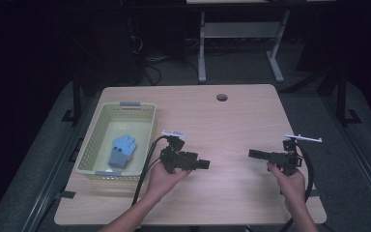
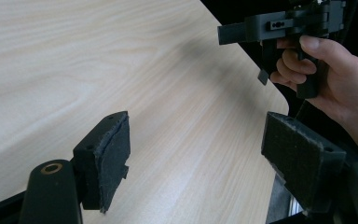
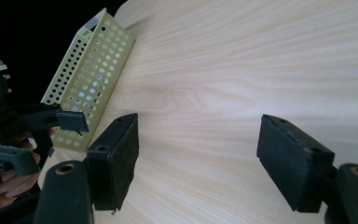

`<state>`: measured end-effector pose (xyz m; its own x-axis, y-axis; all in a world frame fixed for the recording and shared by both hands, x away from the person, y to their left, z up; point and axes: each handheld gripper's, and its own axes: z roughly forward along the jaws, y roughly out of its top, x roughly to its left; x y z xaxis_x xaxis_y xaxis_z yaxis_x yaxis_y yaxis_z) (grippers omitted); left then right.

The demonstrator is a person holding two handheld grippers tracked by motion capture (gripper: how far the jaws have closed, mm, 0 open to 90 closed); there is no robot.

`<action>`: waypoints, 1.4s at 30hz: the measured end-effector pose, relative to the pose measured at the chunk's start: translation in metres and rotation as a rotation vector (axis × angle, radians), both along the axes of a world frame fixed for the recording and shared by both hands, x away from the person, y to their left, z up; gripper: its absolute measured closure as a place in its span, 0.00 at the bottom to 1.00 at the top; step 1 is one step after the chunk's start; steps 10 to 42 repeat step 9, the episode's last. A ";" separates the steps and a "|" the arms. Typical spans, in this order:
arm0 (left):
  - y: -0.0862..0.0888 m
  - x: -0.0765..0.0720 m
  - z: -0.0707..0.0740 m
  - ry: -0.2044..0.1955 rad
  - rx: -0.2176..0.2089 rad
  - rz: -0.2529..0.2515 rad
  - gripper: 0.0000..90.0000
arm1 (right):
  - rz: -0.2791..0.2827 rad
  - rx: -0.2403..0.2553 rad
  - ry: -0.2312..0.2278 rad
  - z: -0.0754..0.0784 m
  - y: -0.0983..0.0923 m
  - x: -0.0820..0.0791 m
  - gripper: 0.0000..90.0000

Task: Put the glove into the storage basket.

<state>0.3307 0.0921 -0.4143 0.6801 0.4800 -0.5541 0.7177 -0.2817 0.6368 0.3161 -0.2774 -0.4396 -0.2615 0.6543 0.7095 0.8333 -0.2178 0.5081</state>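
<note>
Left hand-held gripper (image 1: 204, 164) agape, basket (image 1: 92, 145) beside

Basket (image 1: 96, 145) on the surface (image 1: 232, 121), at its left edge; a glove (image 1: 121, 151) lies inside. Right of the basket, left gripper (image 1: 204, 164); farther right, right gripper (image 1: 254, 153), jaws facing the basket.

Wooden table (image 1: 232, 121) carries a perforated basket (image 1: 91, 140) (left side).

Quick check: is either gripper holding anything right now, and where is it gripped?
Nothing is held. The left gripper and right gripper both stand open over bare table; the blue item lies in the basket.
</note>
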 end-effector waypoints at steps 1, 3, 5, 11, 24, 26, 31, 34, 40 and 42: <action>-0.001 -0.001 -0.001 0.000 0.001 -0.003 0.26 | -0.001 0.011 0.006 -0.002 -0.001 -0.002 0.32; -0.002 -0.002 -0.002 0.005 0.004 -0.013 0.26 | -0.004 0.023 0.011 -0.005 -0.003 -0.005 0.32; -0.003 -0.003 -0.003 0.000 0.007 -0.012 0.26 | -0.005 0.016 0.004 -0.007 -0.004 -0.008 0.32; -0.002 -0.007 -0.006 -0.008 0.006 -0.016 0.26 | -0.001 0.020 0.002 -0.012 -0.006 -0.015 0.31; -0.002 -0.007 -0.006 -0.008 0.006 -0.016 0.26 | -0.001 0.020 0.002 -0.012 -0.006 -0.015 0.31; -0.002 -0.007 -0.006 -0.008 0.006 -0.016 0.26 | -0.001 0.020 0.002 -0.012 -0.006 -0.015 0.31; -0.002 -0.007 -0.006 -0.008 0.006 -0.016 0.26 | -0.001 0.020 0.002 -0.012 -0.006 -0.015 0.31; -0.002 -0.007 -0.006 -0.008 0.006 -0.016 0.26 | -0.001 0.020 0.002 -0.012 -0.006 -0.015 0.31; -0.002 -0.007 -0.006 -0.008 0.006 -0.016 0.26 | -0.001 0.020 0.002 -0.012 -0.006 -0.015 0.31; -0.002 -0.007 -0.006 -0.008 0.006 -0.016 0.26 | -0.001 0.020 0.002 -0.012 -0.006 -0.015 0.31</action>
